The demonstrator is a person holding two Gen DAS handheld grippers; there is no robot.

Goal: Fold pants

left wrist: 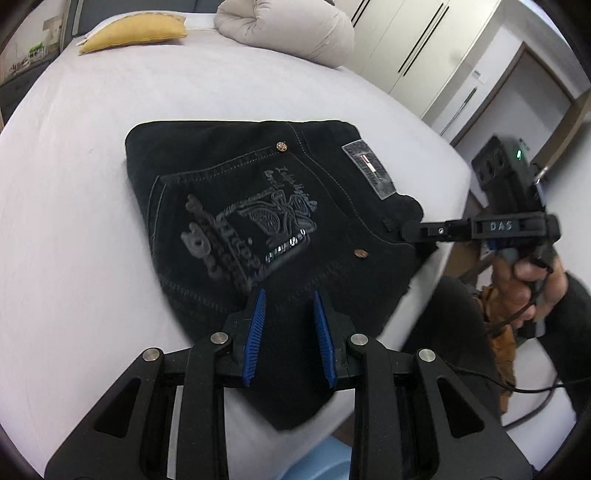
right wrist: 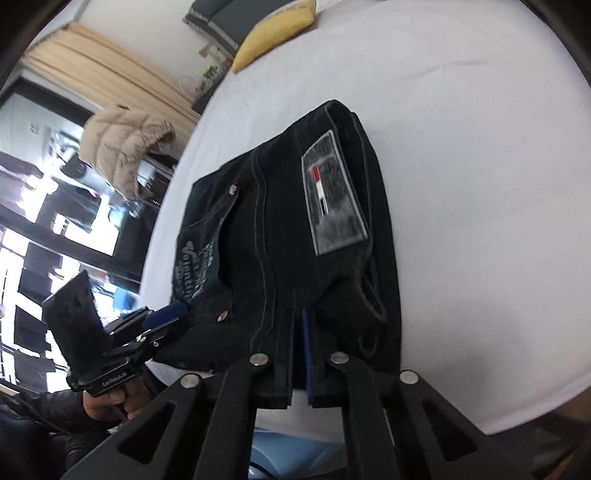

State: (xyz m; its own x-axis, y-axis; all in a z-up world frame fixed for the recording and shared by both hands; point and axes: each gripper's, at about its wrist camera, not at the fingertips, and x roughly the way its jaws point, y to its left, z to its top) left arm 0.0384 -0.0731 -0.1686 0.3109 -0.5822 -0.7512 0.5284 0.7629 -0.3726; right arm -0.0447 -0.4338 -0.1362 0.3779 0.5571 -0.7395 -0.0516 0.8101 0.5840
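Closest in: left gripper [left wrist: 289, 314] spread wide, blue pads [left wrist: 256, 332] apart, poised over the near edge of the black pants [left wrist: 258, 192] and clamping nothing. Over on the right: right gripper [right wrist: 301, 332] pressed nearly together on the waistband edge, just below the grey patch [right wrist: 332, 199]; looks like a pinch on the cloth, though how many layers sit inside cannot be told.

Pants themselves: already down to a compact bundle, back pocket print up, lying at the near corner of the bed [left wrist: 92, 184], with the near flap hanging past the mattress edge.

Trouble number one, right there: too little support under that overhang. Any tug toward the body and down goes the bundle, off the sheet. Trouble number two: one end pinched, the other free. Lifting from the waistband alone likely peels the top layers and opens the fold. Trouble number three: closing the left side too shallow, catching only the top layer and leaving the rest to sag and skew. Thick denim too, so likely springy, ready to unfold once let go.

Further back: plenty of bare sheet for sliding the bundle inward. Beyond that, yellow cushion [left wrist: 136, 31] and beige bundle of bedding [left wrist: 288, 29] near the head end, well apart from the work.
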